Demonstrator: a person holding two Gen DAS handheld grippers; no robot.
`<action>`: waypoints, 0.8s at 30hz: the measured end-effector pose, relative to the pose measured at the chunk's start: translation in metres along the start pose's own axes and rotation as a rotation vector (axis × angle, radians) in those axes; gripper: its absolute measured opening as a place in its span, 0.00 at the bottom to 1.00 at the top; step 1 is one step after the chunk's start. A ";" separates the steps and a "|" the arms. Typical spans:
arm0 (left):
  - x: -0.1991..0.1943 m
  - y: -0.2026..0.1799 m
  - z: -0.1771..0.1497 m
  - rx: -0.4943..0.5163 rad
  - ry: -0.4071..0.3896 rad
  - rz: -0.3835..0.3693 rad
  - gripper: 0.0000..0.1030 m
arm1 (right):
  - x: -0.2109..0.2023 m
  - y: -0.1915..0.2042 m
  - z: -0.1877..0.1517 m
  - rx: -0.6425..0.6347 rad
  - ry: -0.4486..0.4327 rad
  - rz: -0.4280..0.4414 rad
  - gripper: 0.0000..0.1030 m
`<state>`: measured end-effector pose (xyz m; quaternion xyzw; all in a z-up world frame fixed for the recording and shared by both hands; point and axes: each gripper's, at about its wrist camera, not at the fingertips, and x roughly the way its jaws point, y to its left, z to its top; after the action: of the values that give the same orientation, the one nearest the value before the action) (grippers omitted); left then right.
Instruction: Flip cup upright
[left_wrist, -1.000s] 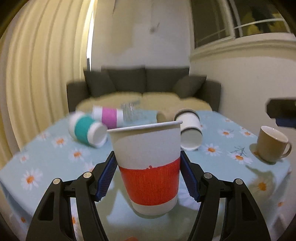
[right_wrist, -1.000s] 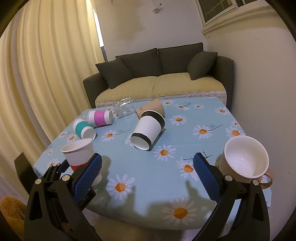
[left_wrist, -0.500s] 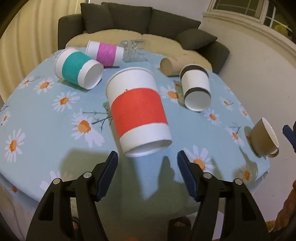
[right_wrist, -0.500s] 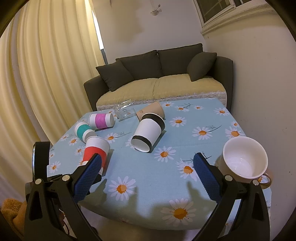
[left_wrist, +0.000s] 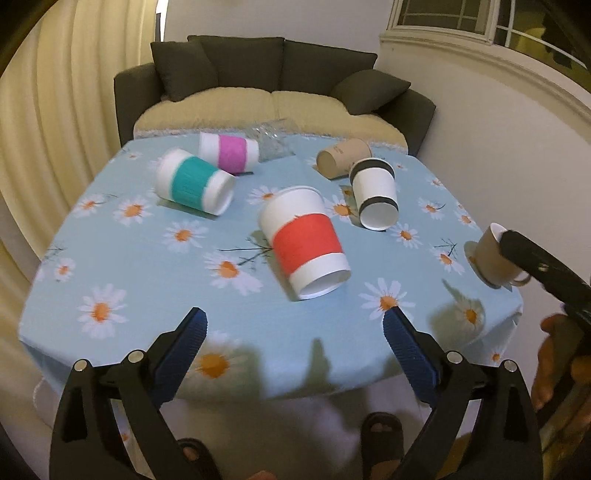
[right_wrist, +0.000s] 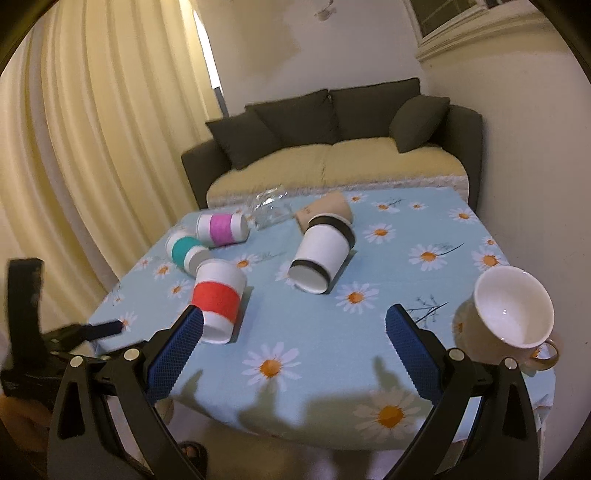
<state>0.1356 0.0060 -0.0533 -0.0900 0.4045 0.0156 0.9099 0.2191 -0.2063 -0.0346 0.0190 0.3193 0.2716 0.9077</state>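
Observation:
A white paper cup with a red band (left_wrist: 304, 240) stands upright on the daisy tablecloth (left_wrist: 129, 266); it also shows in the right wrist view (right_wrist: 218, 299). My left gripper (left_wrist: 295, 332) is open and empty, pulled back over the table's near edge, apart from the cup. My right gripper (right_wrist: 293, 336) is open and empty above the near right part of the table. Teal-band (left_wrist: 194, 182), magenta-band (left_wrist: 229, 152), black-band (left_wrist: 375, 194) and brown (left_wrist: 341, 158) cups lie on their sides.
A beige ceramic mug (right_wrist: 511, 314) stands upright at the table's right edge, close to my right gripper's right finger. A clear glass (left_wrist: 273, 142) lies at the far edge. A dark sofa (left_wrist: 273, 85) stands behind the table. Curtains hang on the left.
My left gripper let go of the red-band cup, which now stands on the table, and pulled back and up toward the near edge. My right gripper stayed about where it was.

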 end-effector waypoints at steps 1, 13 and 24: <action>-0.006 0.004 0.001 0.002 -0.008 -0.003 0.91 | 0.002 0.008 0.004 -0.010 0.011 0.009 0.95; -0.048 0.054 -0.012 -0.055 -0.085 -0.061 0.91 | 0.066 0.099 0.059 -0.130 0.233 0.083 0.95; -0.032 0.081 -0.021 -0.097 -0.029 -0.138 0.91 | 0.167 0.108 0.058 -0.084 0.504 0.073 0.95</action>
<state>0.0906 0.0836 -0.0558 -0.1614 0.3828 -0.0265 0.9092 0.3098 -0.0224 -0.0610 -0.0755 0.5231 0.3132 0.7890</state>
